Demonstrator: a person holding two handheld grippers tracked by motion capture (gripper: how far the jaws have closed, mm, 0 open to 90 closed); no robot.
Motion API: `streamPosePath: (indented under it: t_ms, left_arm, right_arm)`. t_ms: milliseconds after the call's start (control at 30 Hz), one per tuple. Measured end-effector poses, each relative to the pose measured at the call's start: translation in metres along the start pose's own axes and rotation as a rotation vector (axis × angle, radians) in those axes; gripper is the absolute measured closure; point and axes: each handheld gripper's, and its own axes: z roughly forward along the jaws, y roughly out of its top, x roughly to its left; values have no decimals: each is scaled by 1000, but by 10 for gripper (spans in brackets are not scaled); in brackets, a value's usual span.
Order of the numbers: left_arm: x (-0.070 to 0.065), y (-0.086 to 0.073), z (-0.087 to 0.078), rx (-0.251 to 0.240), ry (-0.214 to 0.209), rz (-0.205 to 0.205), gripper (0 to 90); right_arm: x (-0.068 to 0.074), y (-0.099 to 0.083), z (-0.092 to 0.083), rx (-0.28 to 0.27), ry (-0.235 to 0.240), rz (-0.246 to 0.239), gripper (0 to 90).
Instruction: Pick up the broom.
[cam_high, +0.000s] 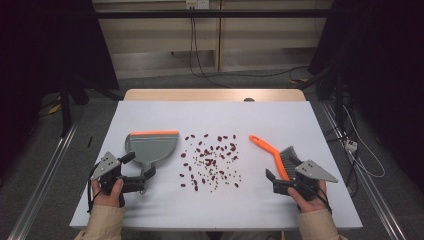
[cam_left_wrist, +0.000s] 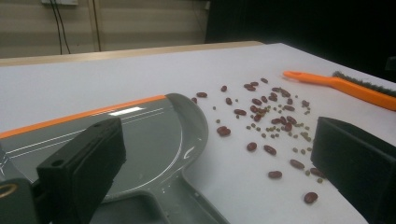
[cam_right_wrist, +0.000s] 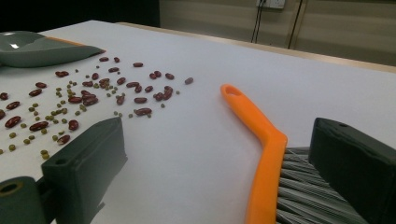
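My left gripper (cam_high: 141, 176) gapes around the light, stiff, slippery dustpan (cam_high: 151, 145) handle. My right gripper (cam_high: 276, 181), released, straddles the brush (cam_high: 278, 155); I'd pinch its rigid orange spine.

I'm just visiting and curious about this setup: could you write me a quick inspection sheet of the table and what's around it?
Surface: white table top, flat, on a wooden table.
Job's things: grey dustpan with orange lip at left; orange-handled brush at right; red beans and small green ones scattered between them.
Clutter: nothing seen.
Grippers: left gripper jaws open about the dustpan's handle; right gripper jaws open about the brush's head; neither pressing.
Cables: black cables hang down the far wall; a white one lies on the floor at right.
Surroundings: dark curtains on both sides, grey floor.
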Motion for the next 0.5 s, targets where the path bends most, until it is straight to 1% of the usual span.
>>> streamPosePath:
  t_ms: [200,333,367,433,500]
  left_arm:
    - [0,0,0,-2,1,4,29]
    - [0,0,-1,-8,1,-2,29]
    - [0,0,-1,-8,1,-2,29]
    - [0,1,0,-11,3,2,29]
    - [0,1,0,-12,2,3,29]
  right_arm:
    - [0,0,1,3,0,1,39]
    - [-1,2,2,2,-2,6,46]
    - [-1,3,1,4,-6,4,47]
    - [-1,6,2,10,-29,3,56]
    - [-3,9,3,18,-31,6,74]
